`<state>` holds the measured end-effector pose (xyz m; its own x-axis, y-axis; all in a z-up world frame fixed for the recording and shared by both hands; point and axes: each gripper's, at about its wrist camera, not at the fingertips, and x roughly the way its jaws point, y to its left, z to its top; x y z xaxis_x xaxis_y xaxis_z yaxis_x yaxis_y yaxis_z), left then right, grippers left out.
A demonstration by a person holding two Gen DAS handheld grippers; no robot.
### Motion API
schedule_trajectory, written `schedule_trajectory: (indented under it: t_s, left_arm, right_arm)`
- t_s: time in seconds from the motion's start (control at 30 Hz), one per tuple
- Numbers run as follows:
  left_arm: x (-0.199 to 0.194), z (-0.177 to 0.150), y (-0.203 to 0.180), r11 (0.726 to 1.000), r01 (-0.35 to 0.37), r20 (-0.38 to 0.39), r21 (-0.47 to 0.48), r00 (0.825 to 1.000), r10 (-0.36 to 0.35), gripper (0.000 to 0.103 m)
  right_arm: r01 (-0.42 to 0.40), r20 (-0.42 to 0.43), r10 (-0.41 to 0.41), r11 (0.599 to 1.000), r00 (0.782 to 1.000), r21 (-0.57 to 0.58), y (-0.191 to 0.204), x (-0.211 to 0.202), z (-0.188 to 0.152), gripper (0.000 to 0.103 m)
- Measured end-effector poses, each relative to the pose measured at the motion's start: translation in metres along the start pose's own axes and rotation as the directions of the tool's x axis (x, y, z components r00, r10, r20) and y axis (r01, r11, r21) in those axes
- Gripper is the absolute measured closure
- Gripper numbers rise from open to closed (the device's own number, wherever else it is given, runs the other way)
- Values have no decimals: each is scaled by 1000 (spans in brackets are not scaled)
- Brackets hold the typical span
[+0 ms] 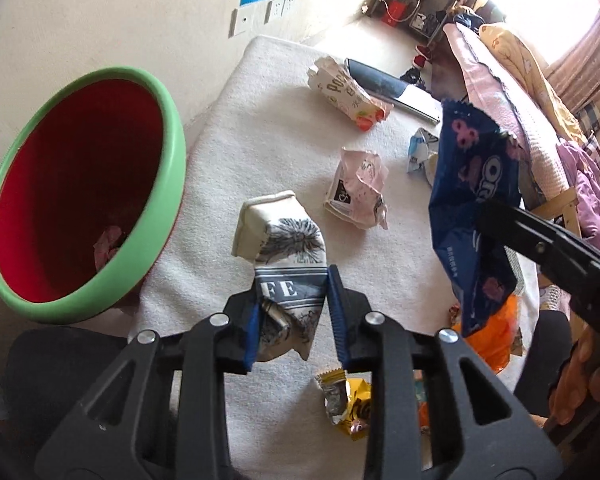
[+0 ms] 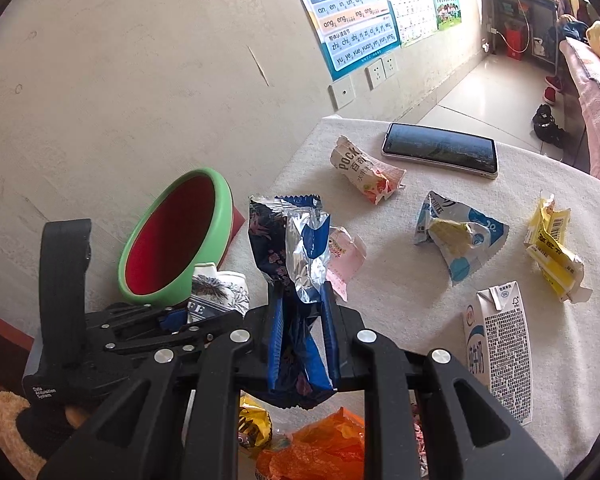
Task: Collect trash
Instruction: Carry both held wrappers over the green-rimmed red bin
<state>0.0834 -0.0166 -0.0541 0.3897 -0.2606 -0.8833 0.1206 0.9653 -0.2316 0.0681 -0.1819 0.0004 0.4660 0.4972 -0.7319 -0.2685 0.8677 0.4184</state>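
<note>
In the left wrist view my left gripper (image 1: 294, 286) is shut on a crumpled white coffee carton (image 1: 284, 248) with blue lettering, held just right of the bin. The bin (image 1: 168, 160) has a green rim and a red inside, with a pink scrap at its bottom. My right gripper (image 2: 300, 292) is shut on a blue Oreo wrapper (image 2: 284, 240), whose silver lining shows. From the left wrist view that Oreo wrapper (image 1: 472, 200) hangs at the right from the right gripper (image 1: 490, 216). The right wrist view shows the left gripper (image 2: 176, 318) with the carton (image 2: 220, 290) in front of the bin (image 2: 220, 196).
On the white cloth lie a Pocky box (image 2: 364, 172), a phone (image 2: 440, 148), a pink wrapper (image 1: 360, 184), a blue-and-white wrapper (image 2: 456, 236), a yellow wrapper (image 2: 552, 256), a milk carton (image 2: 500, 344) and an orange bag (image 2: 324, 448). A wall stands behind the bin.
</note>
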Motion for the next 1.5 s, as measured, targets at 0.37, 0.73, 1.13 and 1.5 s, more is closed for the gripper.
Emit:
schedule_trajectory:
  t_s: [0.37, 0.73, 1.13, 1.5]
  left_arm:
    - [-46, 18, 42, 992, -49, 129, -115, 990, 64, 75]
    - [-60, 23, 94, 973, -109, 146, -205, 979, 140, 75]
    - [-64, 20, 142, 947, -163, 123, -276, 971, 203, 75]
    - [-60, 26, 163, 929, -177, 114, -324, 968, 225, 75]
  right_arm:
    - [-36, 3, 36, 997, 999, -74, 35, 10, 17, 85]
    - [-82, -35, 78, 985, 996, -153, 76, 42, 37, 85]
    - [-100, -56, 89, 968, 994, -232, 117, 74, 61, 85]
    - [-117, -88, 97, 956, 991, -270, 142, 101, 66, 84]
